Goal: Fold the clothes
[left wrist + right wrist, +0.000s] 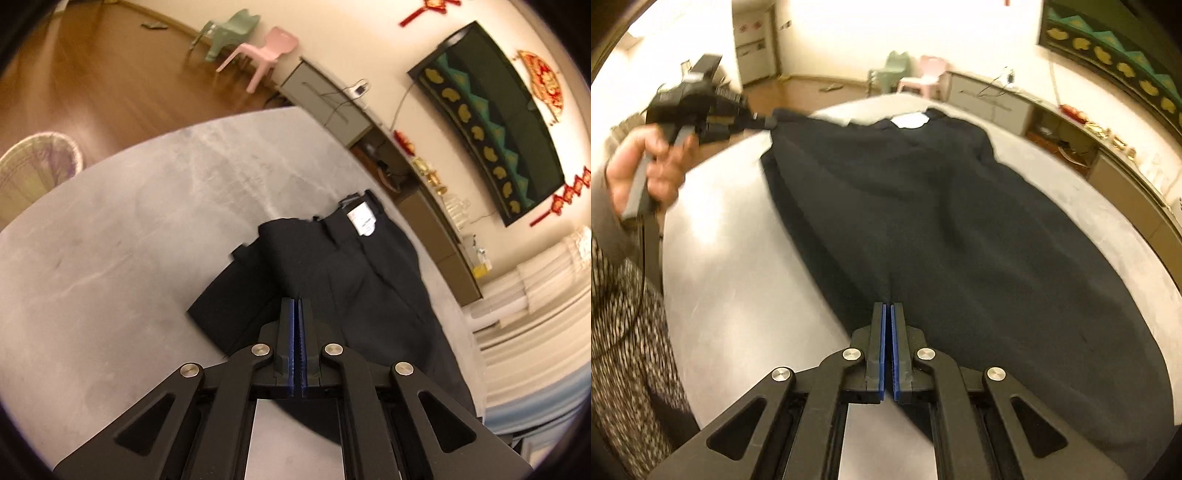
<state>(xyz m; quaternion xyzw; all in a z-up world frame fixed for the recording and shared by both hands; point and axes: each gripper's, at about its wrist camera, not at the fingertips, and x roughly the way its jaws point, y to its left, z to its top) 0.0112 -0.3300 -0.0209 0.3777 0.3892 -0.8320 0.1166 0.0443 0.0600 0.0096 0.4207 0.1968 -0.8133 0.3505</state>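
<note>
1. The dark navy trousers [942, 221] lie spread on the grey marbled table [738, 295]; bare tabletop shows to their left.
2. The right gripper [888, 308] is closed, its tips over the cloth's near edge; whether cloth is pinched is unclear.
3. The left gripper [296, 302], likewise closed, is over the trousers [332, 277].
4. Pink and green plastic chairs [258, 55] stand by the far wall.

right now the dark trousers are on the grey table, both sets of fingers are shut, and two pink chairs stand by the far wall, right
Not quite. Only one chair is pink; the other chair is pale green, as the left wrist view shows. The rest stands: the dark trousers lie on the grey table, and both the left fingers and right fingers are shut.
</note>
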